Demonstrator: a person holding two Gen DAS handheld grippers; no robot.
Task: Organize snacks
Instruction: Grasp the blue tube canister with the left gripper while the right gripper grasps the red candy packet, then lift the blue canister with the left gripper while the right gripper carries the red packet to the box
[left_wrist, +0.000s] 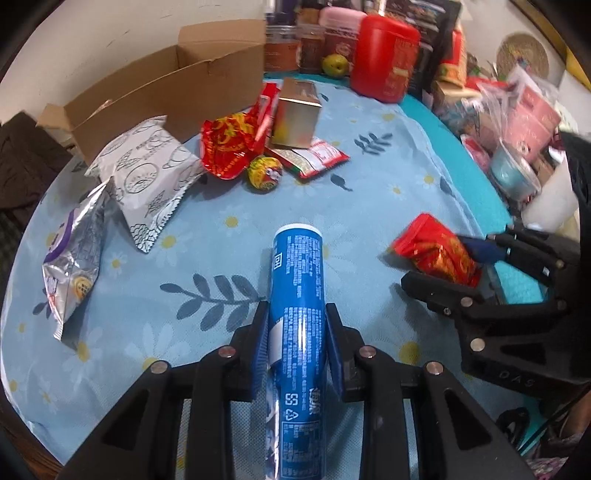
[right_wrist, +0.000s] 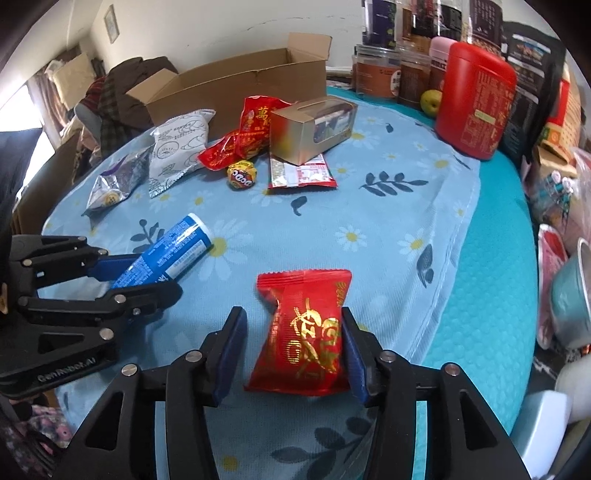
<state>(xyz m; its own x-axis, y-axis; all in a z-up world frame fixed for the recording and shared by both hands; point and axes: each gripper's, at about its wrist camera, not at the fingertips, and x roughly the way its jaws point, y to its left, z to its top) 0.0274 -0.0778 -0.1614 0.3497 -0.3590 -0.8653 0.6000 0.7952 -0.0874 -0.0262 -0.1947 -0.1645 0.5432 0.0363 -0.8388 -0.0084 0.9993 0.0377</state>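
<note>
My left gripper (left_wrist: 297, 317) is shut on a blue snack tube (left_wrist: 297, 295) that points away over the flowered blue cloth; it also shows in the right wrist view (right_wrist: 173, 254). My right gripper (right_wrist: 293, 325) is open around a small red snack packet (right_wrist: 306, 332); the right pad touches it, the left pad stands apart. The same packet shows in the left wrist view (left_wrist: 436, 253). Further back lie a white pouch (left_wrist: 147, 173), a silver bag (left_wrist: 72, 258), a red bag (left_wrist: 229, 144), a round yellow candy (left_wrist: 264, 173), a gold box (left_wrist: 295, 114) and a flat red-green sachet (left_wrist: 314, 157).
An open cardboard box (left_wrist: 166, 96) stands at the back left edge. Jars, a red canister (left_wrist: 384, 59) and a green fruit (left_wrist: 334, 65) line the back. Bags and a blue bowl (left_wrist: 513, 173) crowd the right side.
</note>
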